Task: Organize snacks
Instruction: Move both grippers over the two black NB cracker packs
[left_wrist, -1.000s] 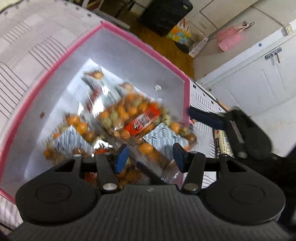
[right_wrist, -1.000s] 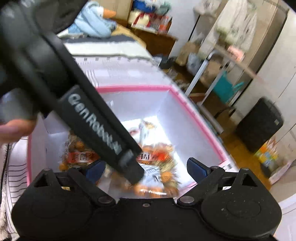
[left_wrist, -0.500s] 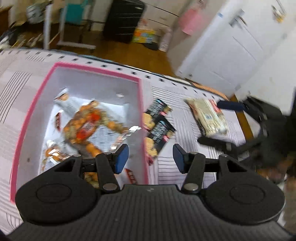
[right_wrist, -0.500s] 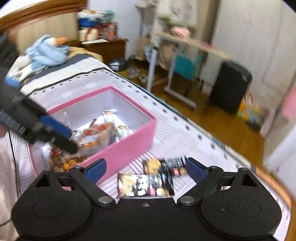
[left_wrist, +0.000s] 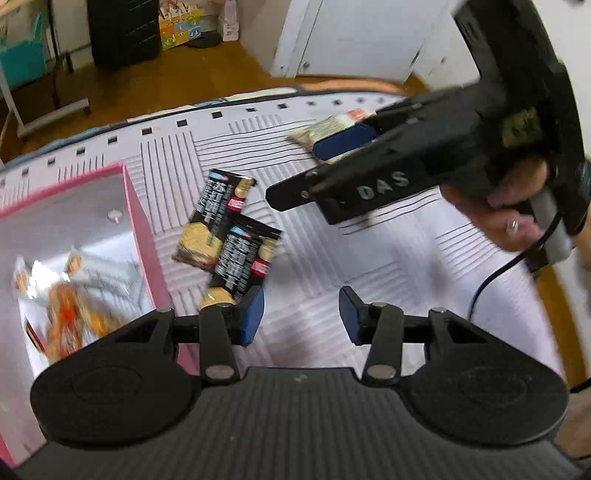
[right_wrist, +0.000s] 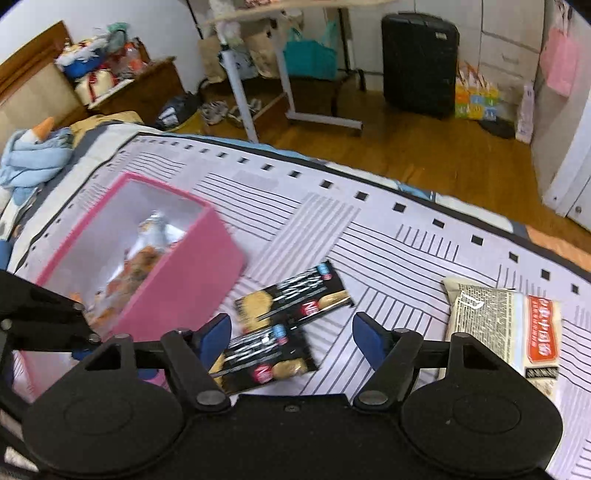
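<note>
Striped bedspread (right_wrist: 388, 240) under my grippers: left gripper (left_wrist: 301, 310) and right gripper (right_wrist: 291, 338), marked "DAS", both spread and empty, jaws just closing; packet (right_wrist: 291, 301) print unreadable.

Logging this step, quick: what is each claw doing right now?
Left claw: open, empty, jaws just been closing.
Right claw: open, empty, jaws just been closing above the black packets.

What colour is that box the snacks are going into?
The box is pink outside and along the rim, with a pale whitish inside. The right wrist view shows it best.
</note>
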